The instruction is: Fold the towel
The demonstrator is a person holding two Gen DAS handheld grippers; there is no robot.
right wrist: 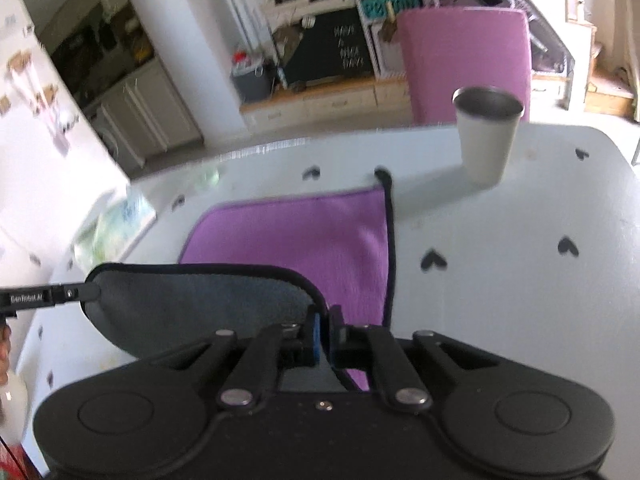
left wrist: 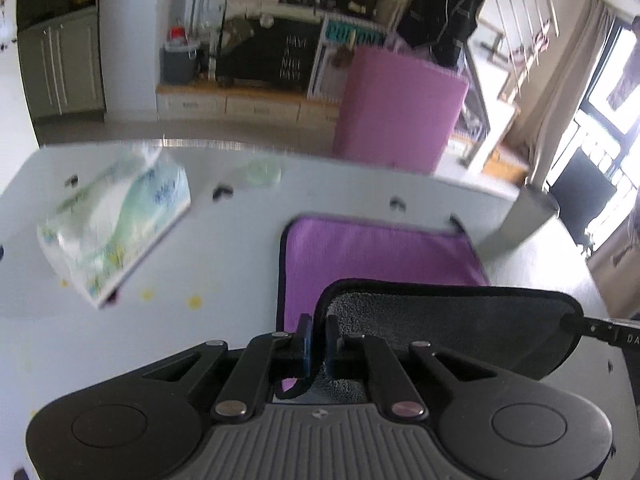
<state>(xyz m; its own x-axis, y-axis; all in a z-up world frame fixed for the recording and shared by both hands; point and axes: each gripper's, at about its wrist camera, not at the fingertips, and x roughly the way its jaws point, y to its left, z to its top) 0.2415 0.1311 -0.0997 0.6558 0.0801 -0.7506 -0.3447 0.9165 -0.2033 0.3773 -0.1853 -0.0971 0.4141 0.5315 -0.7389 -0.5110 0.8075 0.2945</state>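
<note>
A towel, purple on top [left wrist: 376, 256] and grey beneath [left wrist: 448, 324], with a black hem, lies on the white table [left wrist: 224, 248]. Its near edge is lifted and curled over, grey side showing. My left gripper [left wrist: 318, 340] is shut on the near left corner. My right gripper [right wrist: 323, 332] is shut on the near right corner; the purple face [right wrist: 304, 240] and raised grey flap [right wrist: 192, 308] show there. Each gripper's tip shows in the other's view, at the flap's far end.
A tissue pack [left wrist: 116, 228] lies on the table to the left. A grey-white cup [right wrist: 486, 136] stands beyond the towel's far right corner. A purple-covered chair [left wrist: 400, 108] stands behind the table. The tabletop has small black heart marks [right wrist: 432, 260].
</note>
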